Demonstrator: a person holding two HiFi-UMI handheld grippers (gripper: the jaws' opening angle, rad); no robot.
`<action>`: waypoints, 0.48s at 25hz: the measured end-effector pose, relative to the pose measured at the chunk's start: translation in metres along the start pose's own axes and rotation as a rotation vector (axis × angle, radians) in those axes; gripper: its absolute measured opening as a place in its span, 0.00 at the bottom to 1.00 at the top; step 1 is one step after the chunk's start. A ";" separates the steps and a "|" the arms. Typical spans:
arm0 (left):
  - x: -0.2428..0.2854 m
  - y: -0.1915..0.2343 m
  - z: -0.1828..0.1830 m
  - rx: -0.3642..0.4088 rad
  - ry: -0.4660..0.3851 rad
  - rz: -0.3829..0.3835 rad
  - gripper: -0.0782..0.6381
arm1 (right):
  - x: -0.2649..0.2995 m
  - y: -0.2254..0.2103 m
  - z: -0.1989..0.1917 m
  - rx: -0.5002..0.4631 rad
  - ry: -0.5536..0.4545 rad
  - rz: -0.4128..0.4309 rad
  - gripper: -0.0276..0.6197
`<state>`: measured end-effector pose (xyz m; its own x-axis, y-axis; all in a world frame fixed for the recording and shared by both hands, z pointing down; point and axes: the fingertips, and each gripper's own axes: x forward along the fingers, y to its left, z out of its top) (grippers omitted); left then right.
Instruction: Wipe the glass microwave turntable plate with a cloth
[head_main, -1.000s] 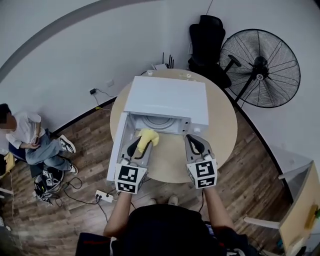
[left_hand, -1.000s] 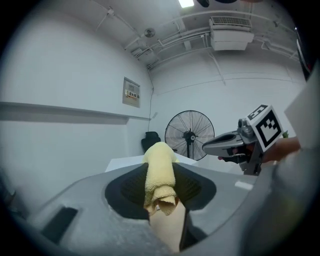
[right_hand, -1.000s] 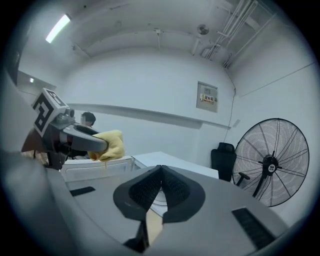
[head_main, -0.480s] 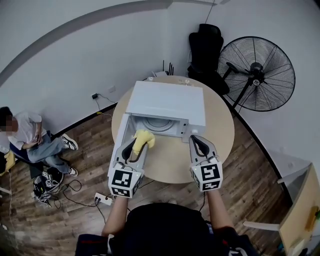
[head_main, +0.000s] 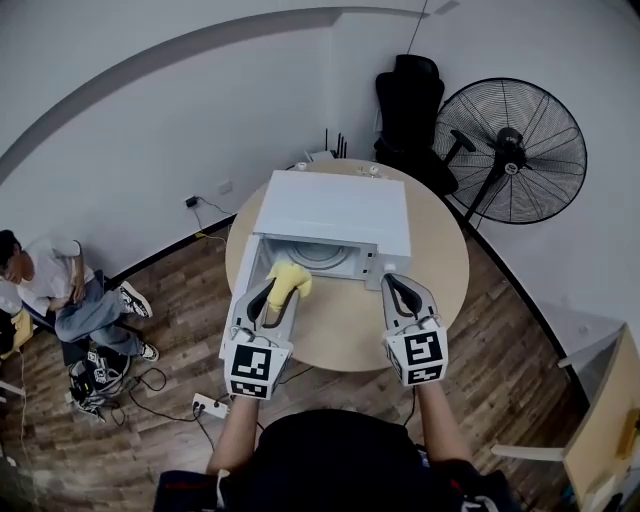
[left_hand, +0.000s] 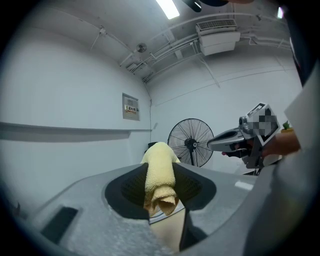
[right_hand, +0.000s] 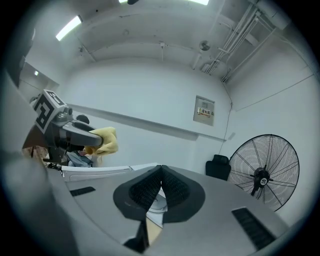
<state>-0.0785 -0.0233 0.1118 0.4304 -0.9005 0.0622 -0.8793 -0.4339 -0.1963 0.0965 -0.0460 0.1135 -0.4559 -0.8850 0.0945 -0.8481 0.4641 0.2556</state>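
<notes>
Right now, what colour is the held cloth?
Pale yellow cloth, best in left gripper view.

A round, pale wooden table (head_main: 440, 270) is pictured on a brown wood-plank floor (head_main: 170, 300). A boxy white microwave oven (head_main: 335, 210), its door swung open, is set on the tabletop, and a small white router with black antennas (head_main: 322, 157) is seen at the far edge.

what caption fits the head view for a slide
Left gripper holds a yellow cloth, right gripper shut and empty, before an open microwave with the glass plate inside.
</notes>
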 end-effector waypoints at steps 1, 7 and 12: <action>0.001 -0.002 0.002 0.022 -0.001 0.002 0.30 | 0.000 -0.001 0.000 -0.001 0.000 0.000 0.06; 0.002 -0.007 0.012 0.066 -0.014 -0.006 0.30 | -0.001 -0.003 0.002 -0.006 0.002 -0.004 0.06; 0.002 -0.008 0.010 0.052 -0.018 -0.006 0.30 | -0.002 -0.003 -0.001 -0.007 0.007 -0.009 0.06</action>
<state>-0.0685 -0.0211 0.1033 0.4394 -0.8971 0.0454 -0.8654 -0.4363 -0.2466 0.1001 -0.0452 0.1136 -0.4465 -0.8894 0.0985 -0.8501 0.4560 0.2636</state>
